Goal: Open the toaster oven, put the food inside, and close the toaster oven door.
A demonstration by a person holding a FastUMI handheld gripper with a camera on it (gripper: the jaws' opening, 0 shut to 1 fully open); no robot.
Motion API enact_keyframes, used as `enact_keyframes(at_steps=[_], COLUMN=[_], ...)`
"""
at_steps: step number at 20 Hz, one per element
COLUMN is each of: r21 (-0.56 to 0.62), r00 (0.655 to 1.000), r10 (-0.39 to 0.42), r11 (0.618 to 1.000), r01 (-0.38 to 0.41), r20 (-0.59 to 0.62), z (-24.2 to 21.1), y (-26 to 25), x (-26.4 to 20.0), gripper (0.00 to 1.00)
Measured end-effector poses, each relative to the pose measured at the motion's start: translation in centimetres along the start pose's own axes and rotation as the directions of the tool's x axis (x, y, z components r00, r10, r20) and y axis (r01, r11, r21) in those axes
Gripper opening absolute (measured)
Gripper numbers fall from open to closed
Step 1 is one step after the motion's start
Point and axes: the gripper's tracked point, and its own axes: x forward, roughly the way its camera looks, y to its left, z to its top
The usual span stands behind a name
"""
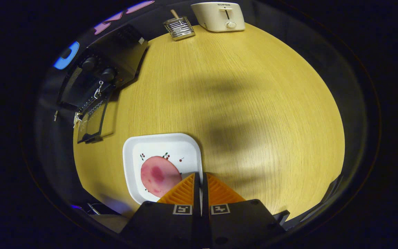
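- The tongs (199,180) sit at the bottom centre of the frame, their two fingers pressed together with only a thin slit between them and nothing pinched.
- Just ahead and left of the fingers, a round pink slice of ham (159,175) lies on a white square plate (164,143) (small cherry prints dot its surface); the right edge of the plate runs under the fingertips.
- The black toaster oven (111,67) stands in the upper left, its glass door (92,119) dropped open onto the light wooden table (254,103).
- At the top centre stand a cream pop-up toaster (219,15) and a small metal rack (179,27).
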Motion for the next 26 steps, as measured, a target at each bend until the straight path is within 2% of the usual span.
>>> enact_keyframes(at_steps=[4,7,9,11,13,17,20,22,26], r21=[0.105,0.243,0.353,0.465,0.529,0.596,0.634,0.628,0.613], r00=[0.996,0.983,0.970,0.955,0.942,0.916,0.884,0.874,0.843], r10=[0.084,0.182,0.243,0.291,0.325,0.360,0.379,0.370,0.410], r11=[0.991,0.955,0.907,0.840,0.785,0.702,0.620,0.609,0.580], r01=[-0.082,-0.172,-0.228,-0.280,-0.321,-0.390,-0.463,-0.485,-0.536], r20=[-0.015,-0.020,0.002,0.049,0.089,0.174,0.275,0.316,0.348], z=[-0.1,-0.7,-1.3,-1.4,-1.9,-2.1,-1.2,-1.6,-1.1], y=[-0.1,0.6,1.1,1.6,2.2,3.9,6.2,8.0,15.4], x=[-0.2,-0.1,-0.2,-0.3,-0.5,-0.9,-3.1,-3.8,-4.3], gripper=[0.05,0.05,0.05,0.05,0.05,0.05,0.05,0.05,0.05])
